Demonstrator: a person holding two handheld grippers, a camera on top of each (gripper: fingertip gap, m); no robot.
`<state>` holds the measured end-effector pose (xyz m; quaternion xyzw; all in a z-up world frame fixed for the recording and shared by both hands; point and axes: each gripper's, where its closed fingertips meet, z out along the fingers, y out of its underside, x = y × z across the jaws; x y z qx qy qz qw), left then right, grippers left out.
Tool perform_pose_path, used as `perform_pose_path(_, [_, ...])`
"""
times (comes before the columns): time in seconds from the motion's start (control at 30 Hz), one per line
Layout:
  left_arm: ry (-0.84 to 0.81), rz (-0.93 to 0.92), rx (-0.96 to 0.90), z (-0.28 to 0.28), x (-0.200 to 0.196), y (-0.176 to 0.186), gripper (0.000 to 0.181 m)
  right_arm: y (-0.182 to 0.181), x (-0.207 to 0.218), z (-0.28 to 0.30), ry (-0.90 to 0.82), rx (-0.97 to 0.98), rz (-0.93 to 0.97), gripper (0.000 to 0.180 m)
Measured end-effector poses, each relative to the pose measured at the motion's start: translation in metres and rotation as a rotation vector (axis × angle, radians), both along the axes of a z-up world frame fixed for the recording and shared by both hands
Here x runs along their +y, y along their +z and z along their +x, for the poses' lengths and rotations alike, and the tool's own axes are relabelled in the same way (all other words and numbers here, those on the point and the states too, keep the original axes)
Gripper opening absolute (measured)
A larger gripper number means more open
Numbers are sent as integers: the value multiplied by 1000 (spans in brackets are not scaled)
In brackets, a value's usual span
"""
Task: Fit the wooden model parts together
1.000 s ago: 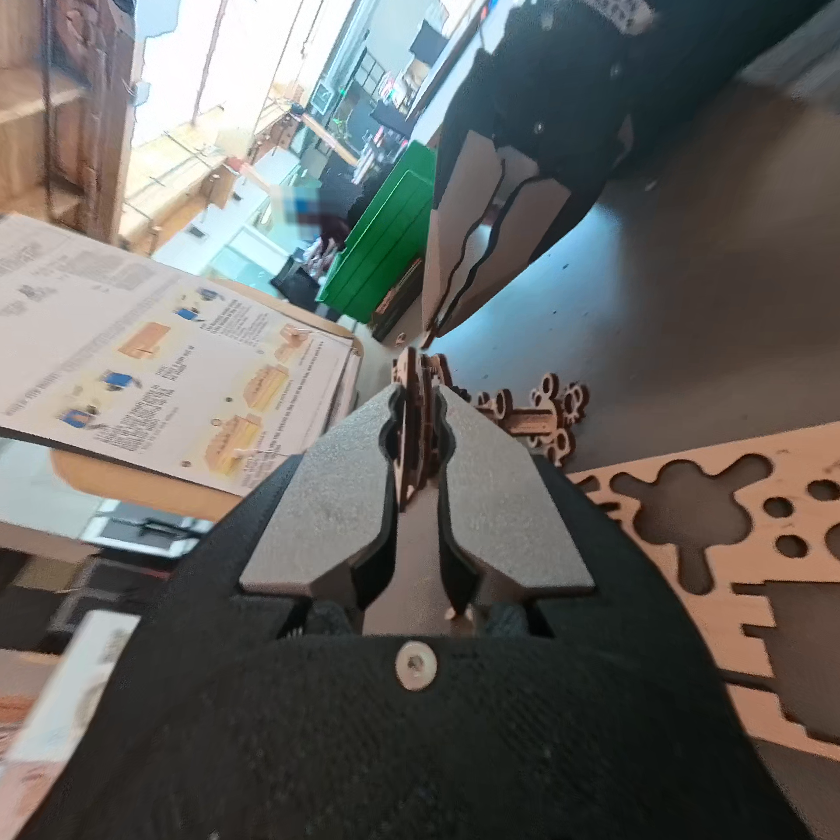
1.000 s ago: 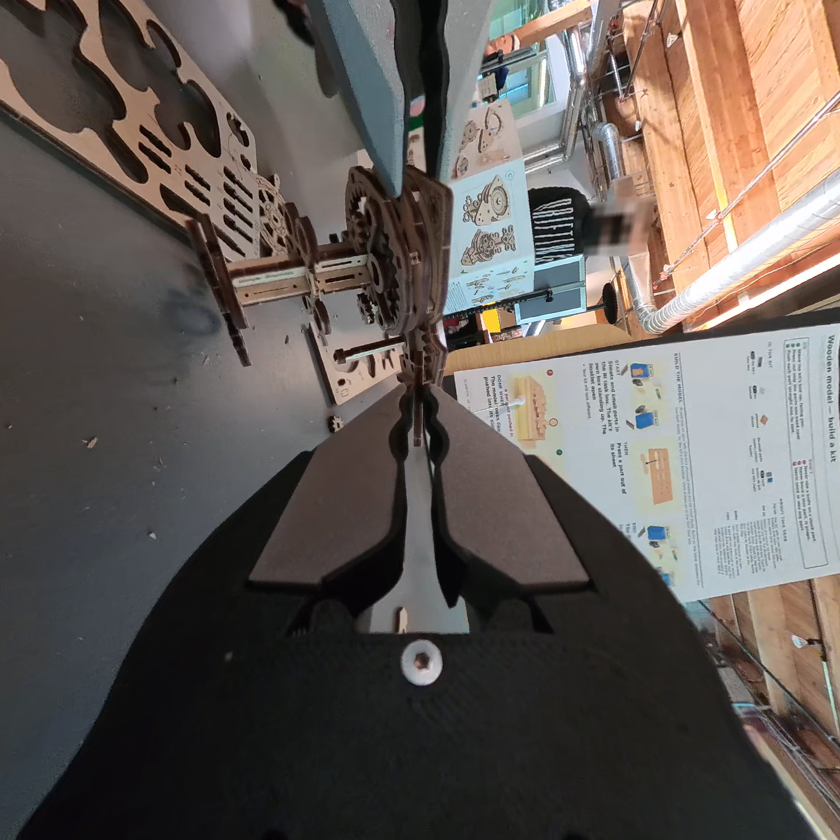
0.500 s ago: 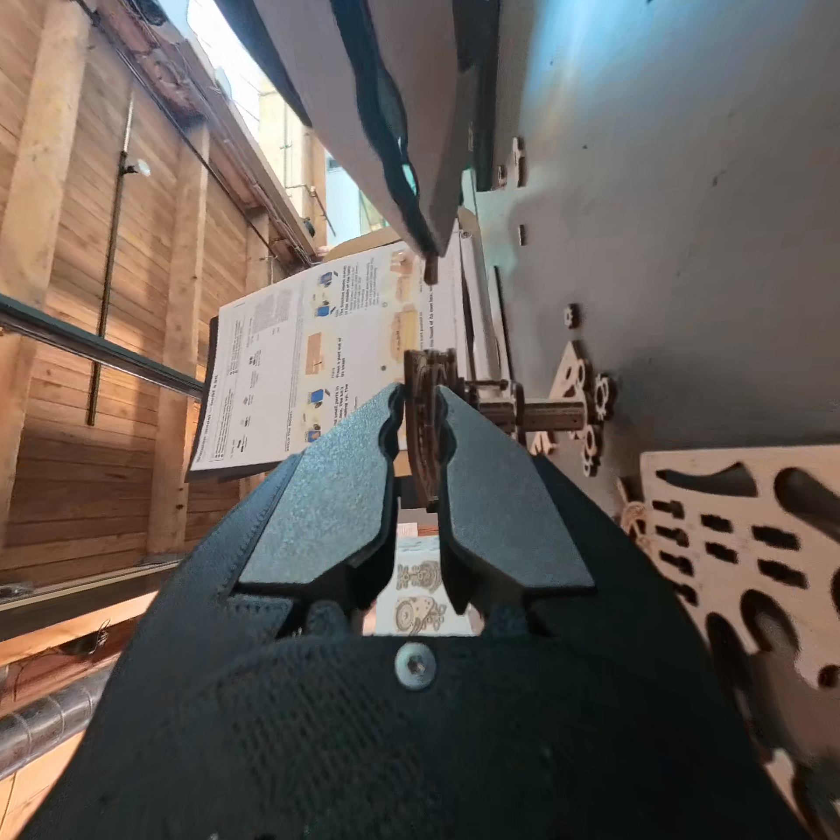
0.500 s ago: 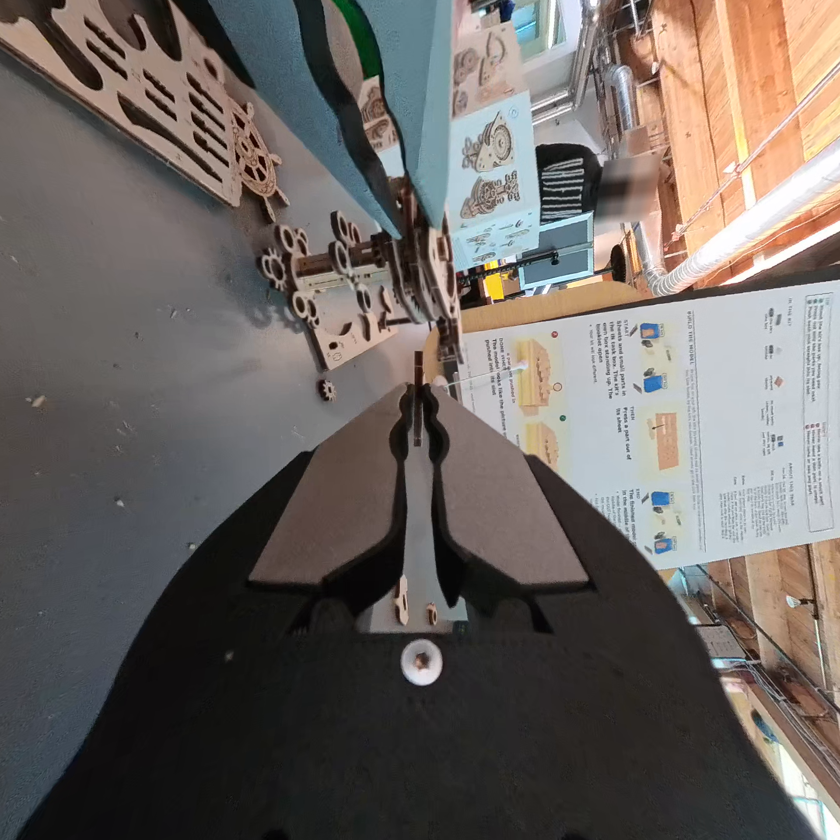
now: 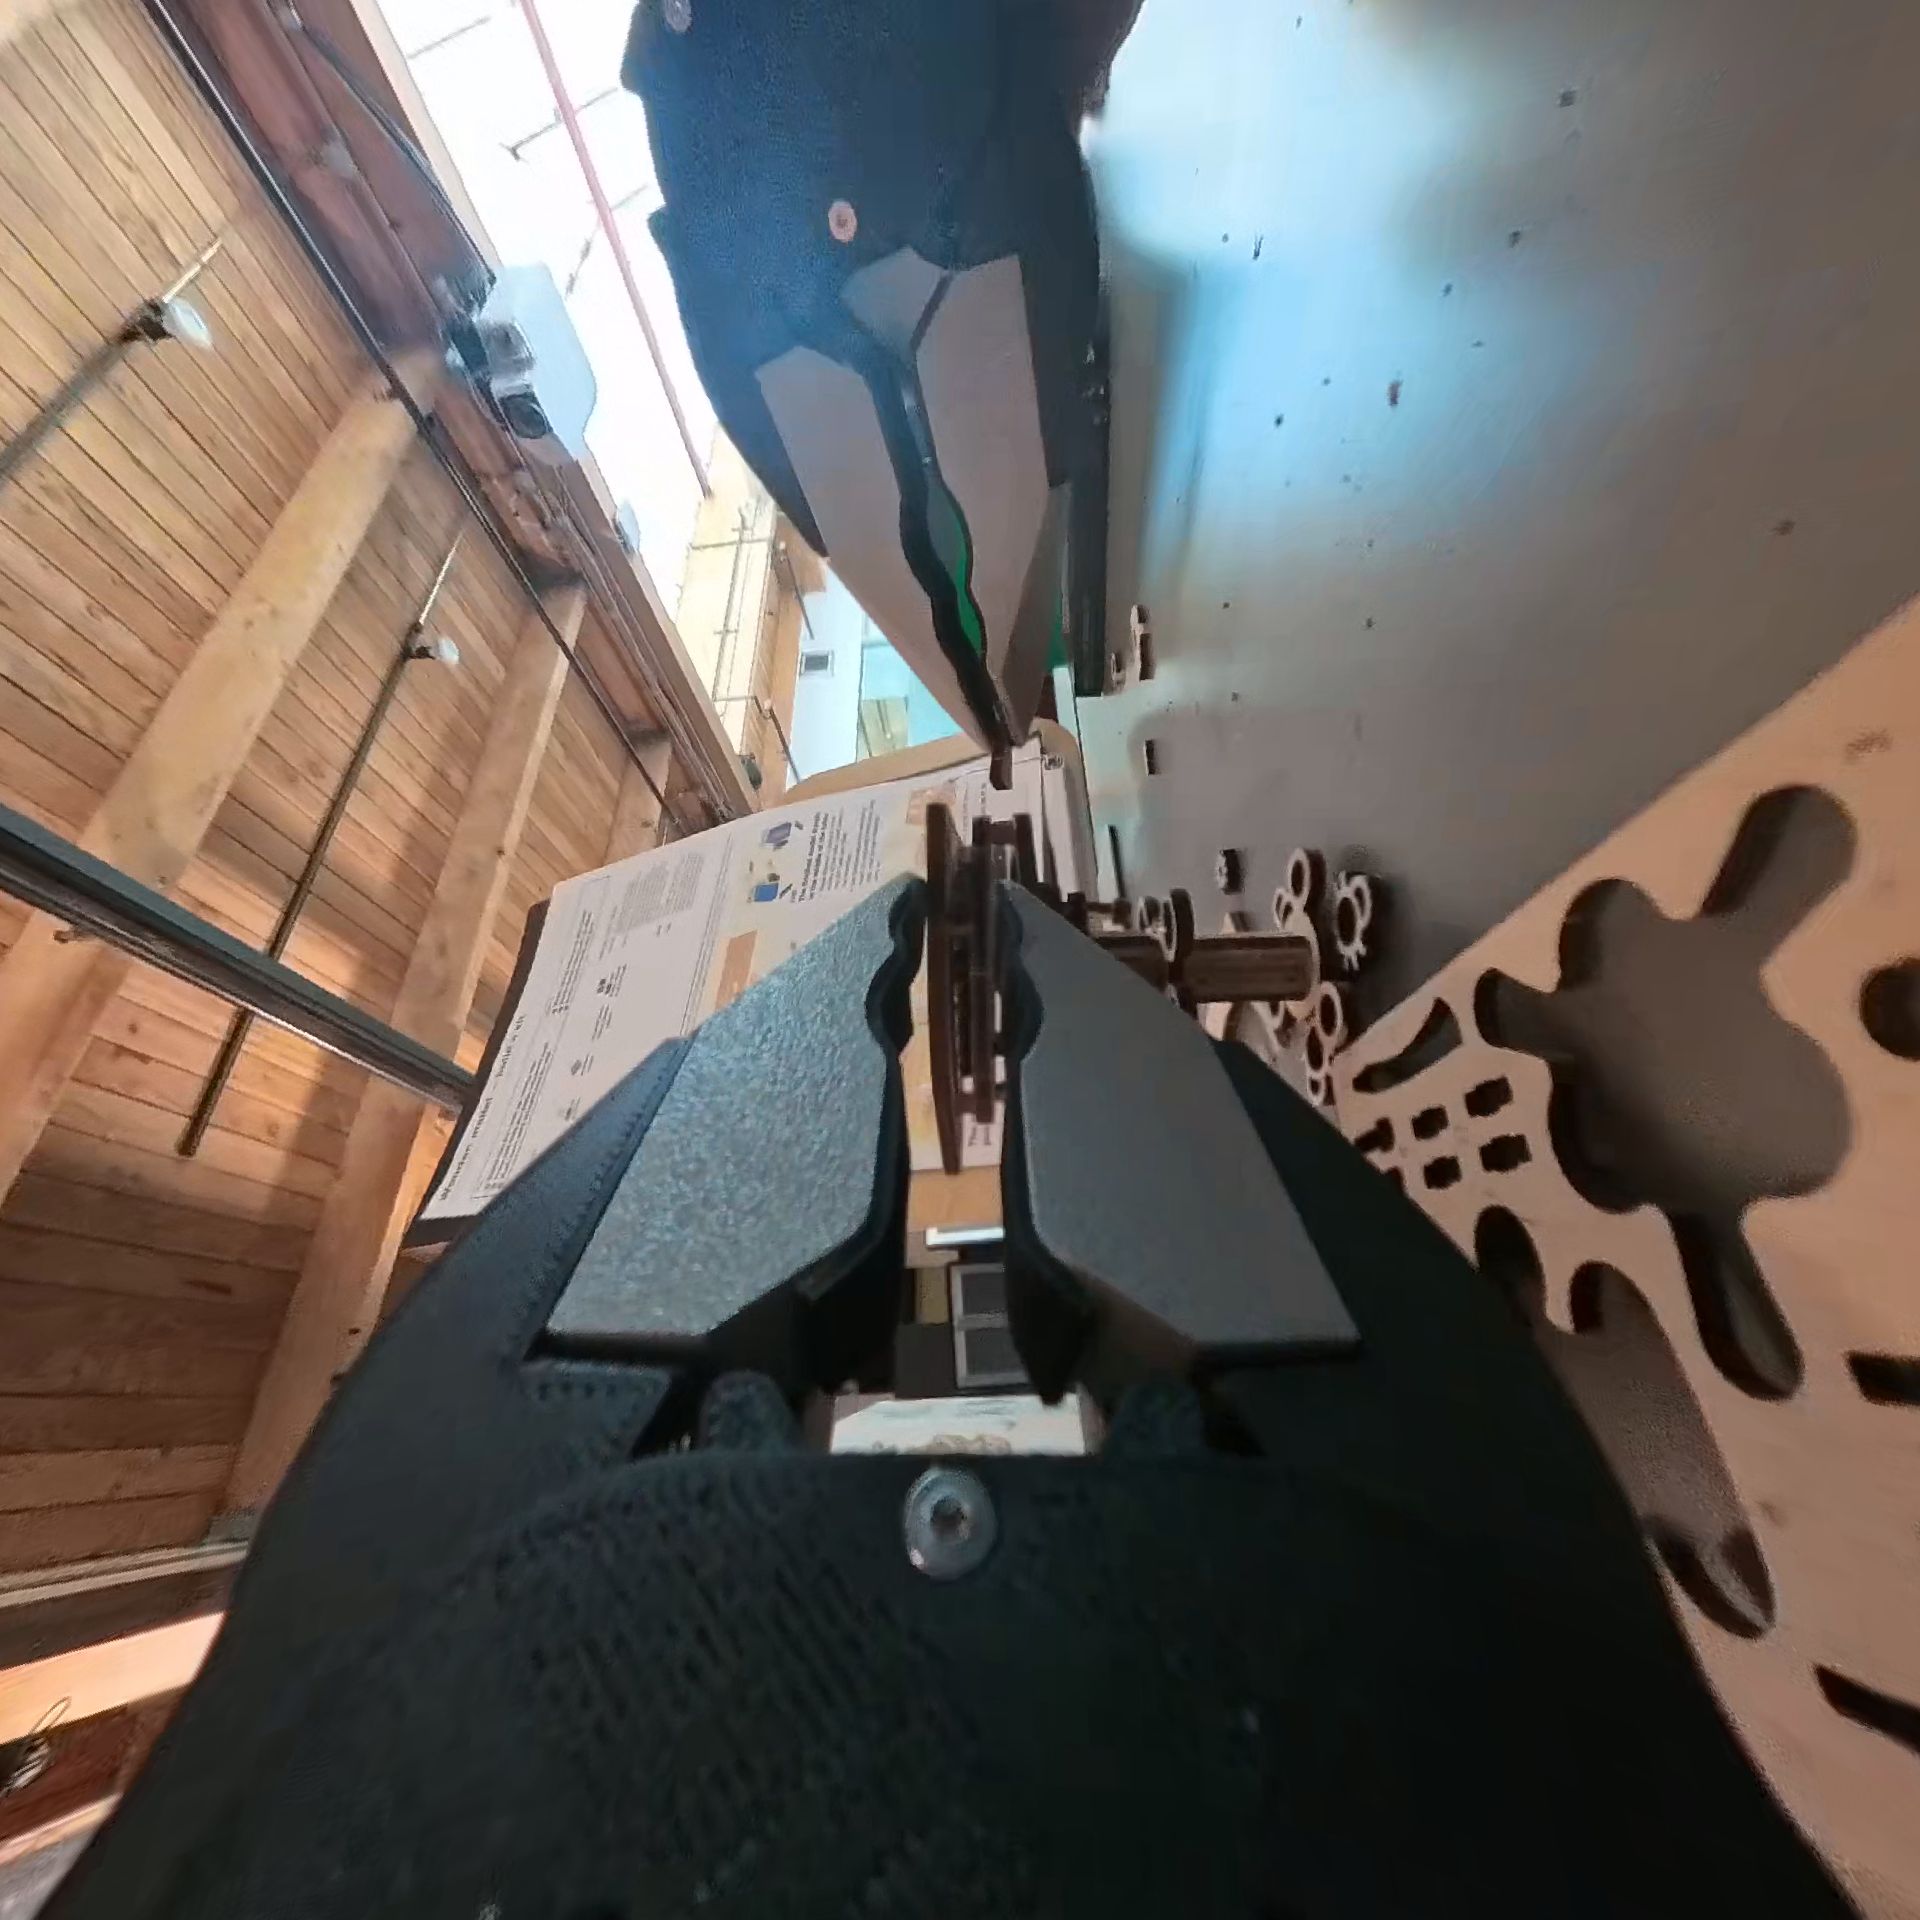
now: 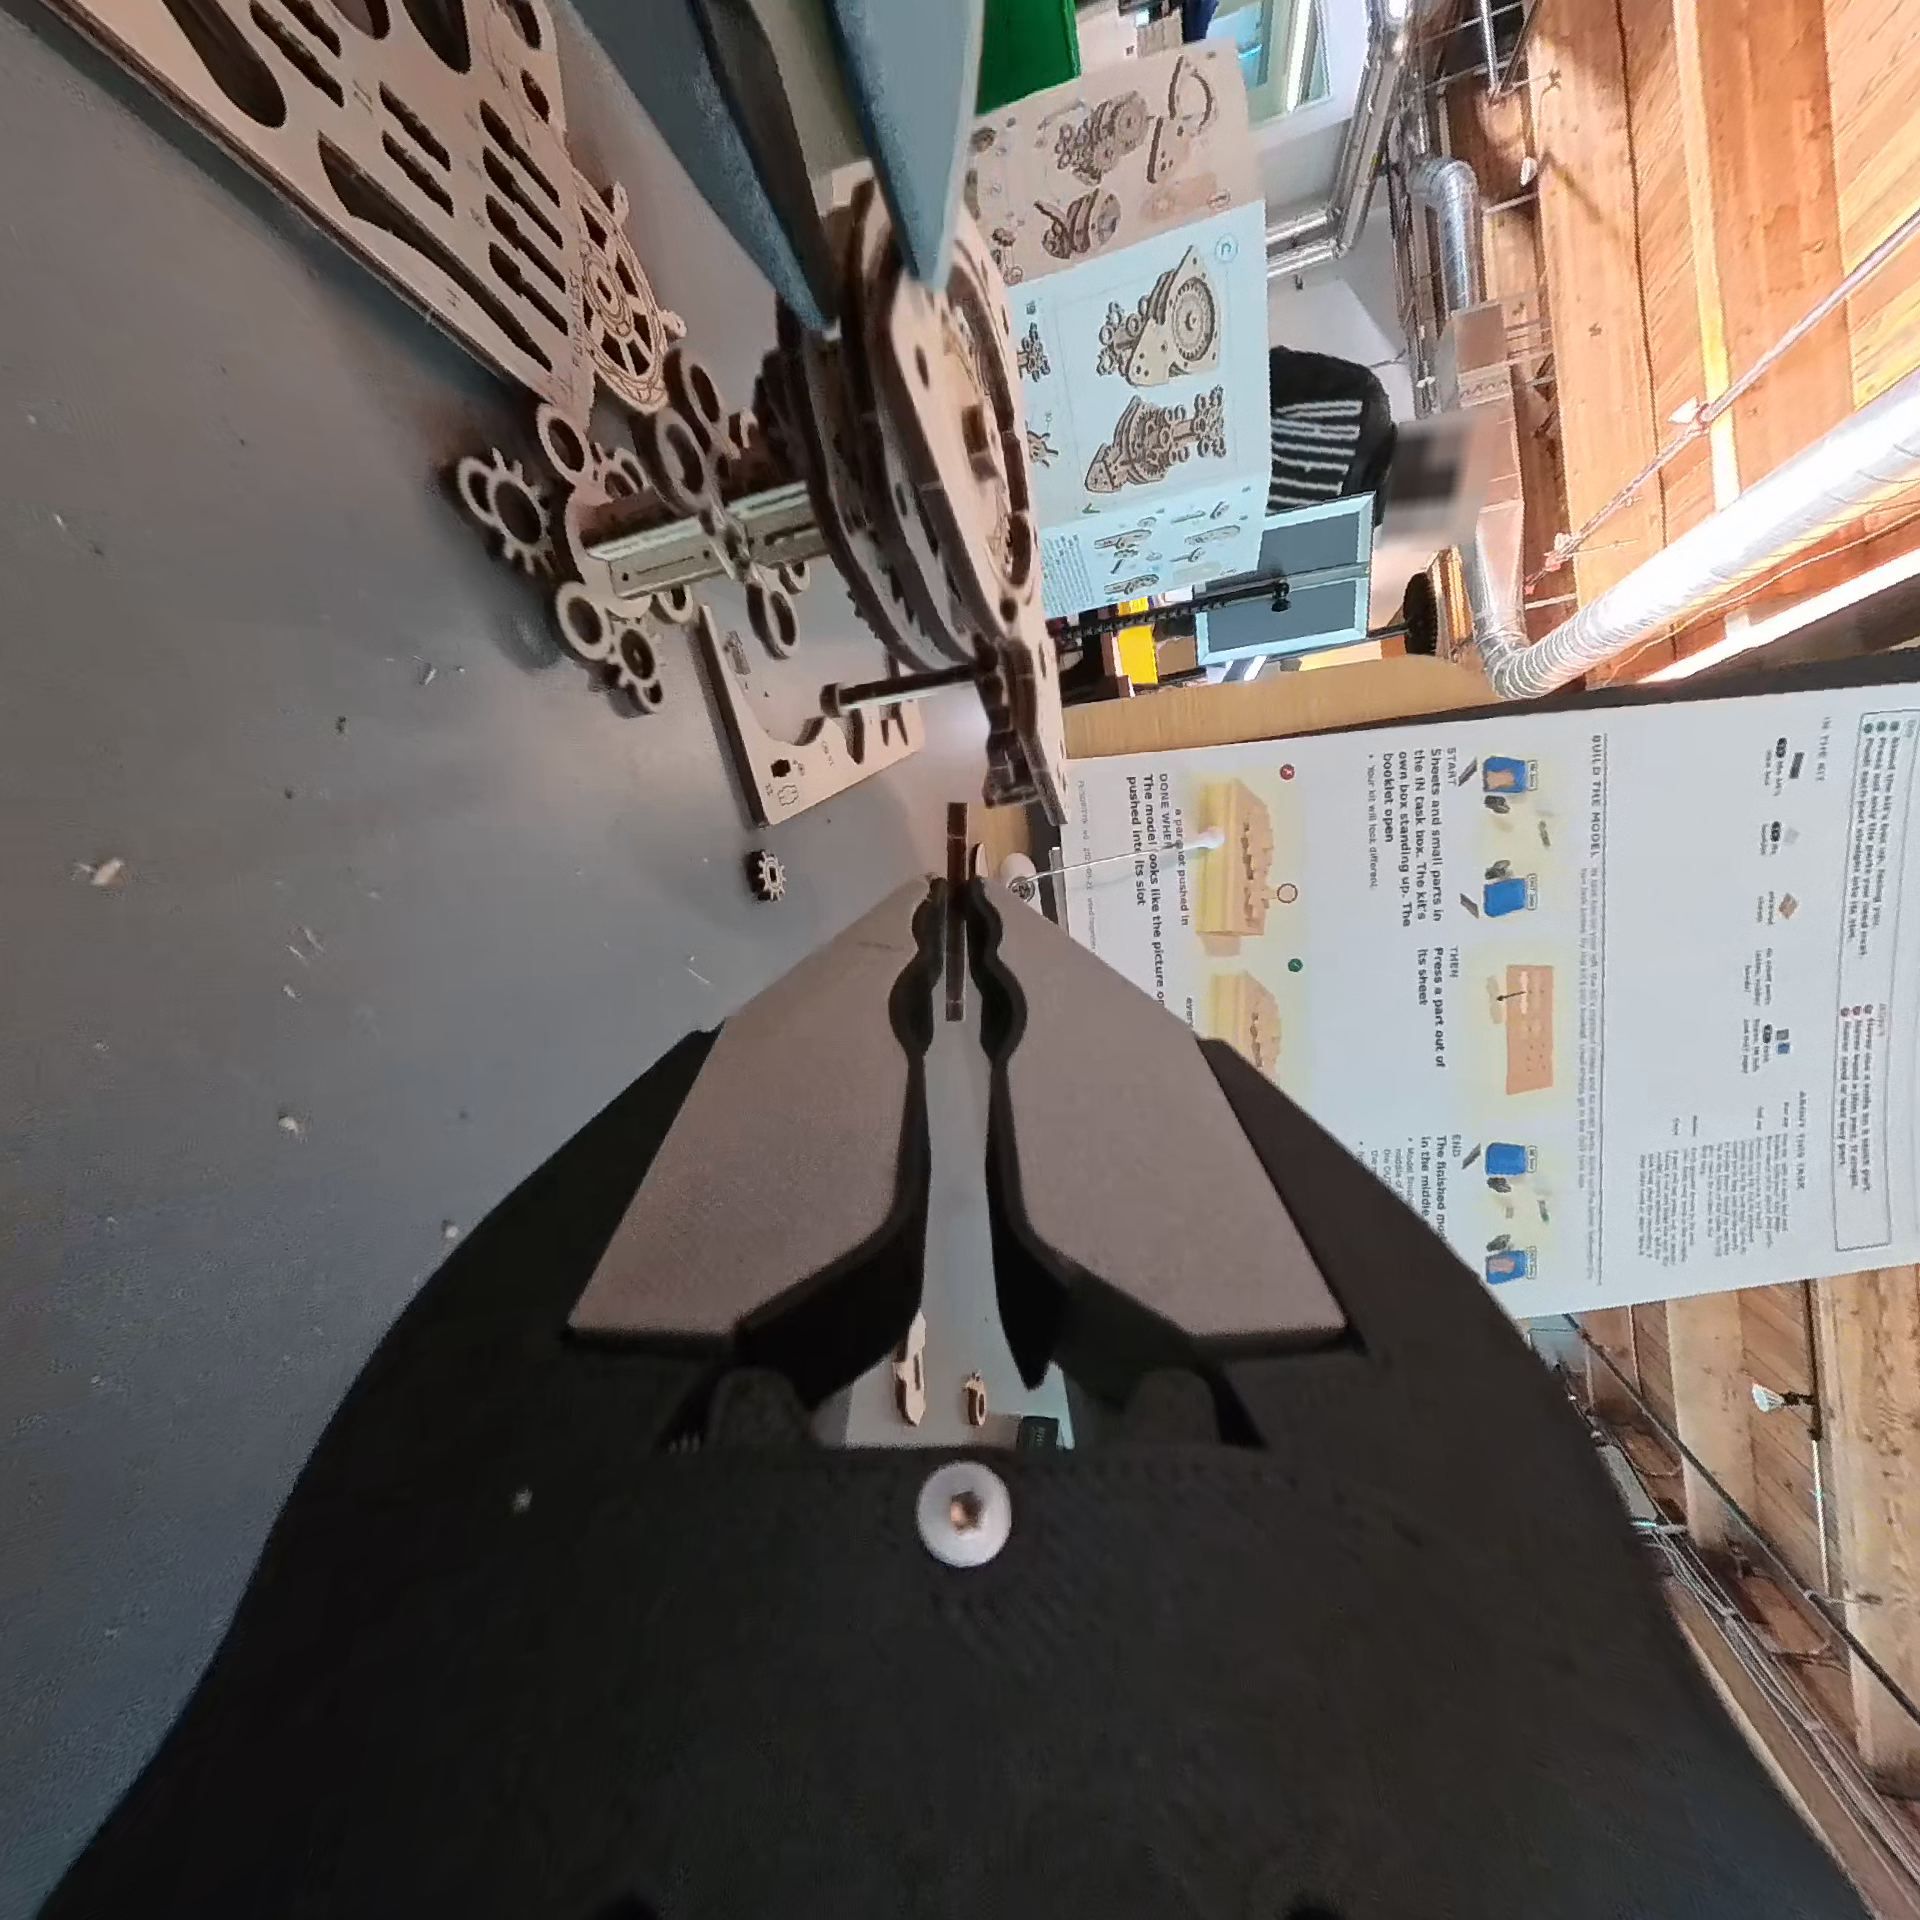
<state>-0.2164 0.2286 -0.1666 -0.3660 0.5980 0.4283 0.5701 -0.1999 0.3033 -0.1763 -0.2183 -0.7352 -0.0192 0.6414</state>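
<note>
My left gripper (image 5: 961, 914) is shut on the disc end of the wooden gear model (image 5: 966, 997), whose axle and small gears (image 5: 1247, 961) reach right toward the grey table. The same model (image 6: 914, 468) shows in the right wrist view, held from above by the left gripper's fingers (image 6: 894, 135). My right gripper (image 6: 954, 896) is shut on a small thin wooden piece (image 6: 954, 925), a short way below the model's edge and apart from it. In the left wrist view the right gripper (image 5: 1003, 727) hangs just above the model with that piece (image 5: 1001, 767) at its tip.
Punched-out plywood sheets (image 5: 1662, 1091) (image 6: 395, 156) lie on the grey table (image 6: 260, 831). An instruction sheet (image 6: 1558, 987) and a booklet (image 6: 1143, 364) stand near. A small loose gear (image 6: 764, 875) and a flat wooden part (image 6: 790, 727) lie on the table. Left tips to right tips: about 8 cm.
Both grippers have turned and shifted. The right gripper with its small piece has drawn back from the model, then come nearer again. Both stay shut.
</note>
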Motion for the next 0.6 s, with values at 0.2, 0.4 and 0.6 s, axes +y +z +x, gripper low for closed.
perform_pose_path(0.2, [-3, -13, -65, -14, 0, 4, 9, 4, -1, 2, 11, 10, -10, 0])
perform_pose_path(0.4, [3, -3, -99, -19, 2, 8, 15, 5, -8, 2, 30, 9, 14, 0])
perform_pose_path(0.6, [10, -27, -162, -21, 1, 11, 24, 4, -14, 2, 32, 0, 56, 0])
